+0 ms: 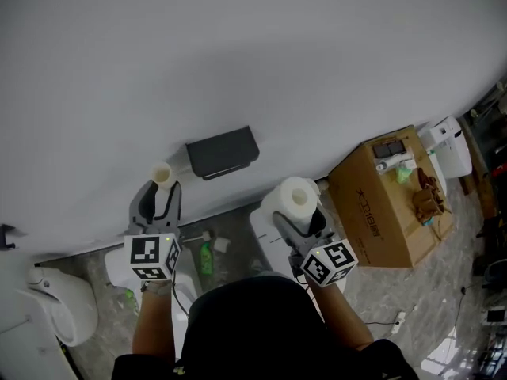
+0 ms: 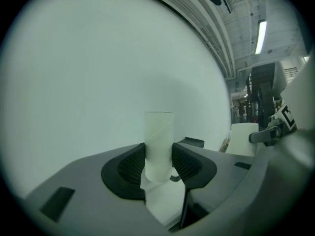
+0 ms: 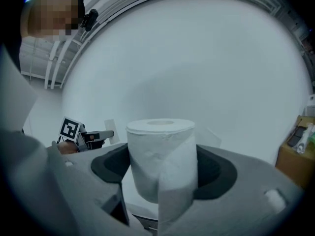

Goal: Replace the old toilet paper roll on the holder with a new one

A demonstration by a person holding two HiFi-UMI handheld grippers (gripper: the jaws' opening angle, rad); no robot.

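My left gripper (image 1: 164,185) is shut on the old, empty cardboard tube (image 2: 158,145), which stands upright between the black pads; the tube (image 1: 162,174) shows in the head view just left of the dark holder (image 1: 223,151) on the white wall. My right gripper (image 1: 303,212) is shut on a full white toilet paper roll (image 3: 161,157), upright, with a loose flap hanging at its front. That roll (image 1: 290,199) hangs below and to the right of the holder. The holder itself looks bare.
A cardboard box (image 1: 379,200) with small items on top stands at the right by a white appliance (image 1: 446,144). A white toilet (image 1: 55,303) is at lower left. A green bottle (image 1: 206,257) and white stands sit on the floor below the holder.
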